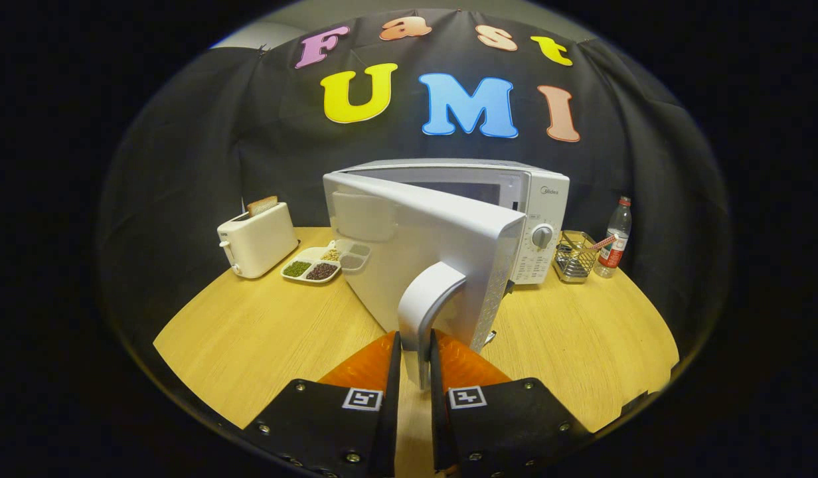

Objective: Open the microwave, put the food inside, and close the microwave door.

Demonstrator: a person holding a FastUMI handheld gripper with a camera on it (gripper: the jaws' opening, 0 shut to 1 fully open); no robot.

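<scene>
A white microwave (535,199) stands at the back of the wooden table (249,345). Its door (422,259) is swung well out toward me, hinged on the left side, with part of the dark cavity showing behind its top edge. My gripper (415,362) is shut on the door's curved white handle (425,312), one finger pressing on each side of its lower end. A divided white tray of food (324,263), with green, dark and pale beans or grains, lies on the table left of the door, partly hidden by it.
A white toaster (257,238) with a bread slice stands left of the tray. Right of the microwave are a wire basket (573,255) and a plastic bottle (614,239). The table edge curves close below my fingers.
</scene>
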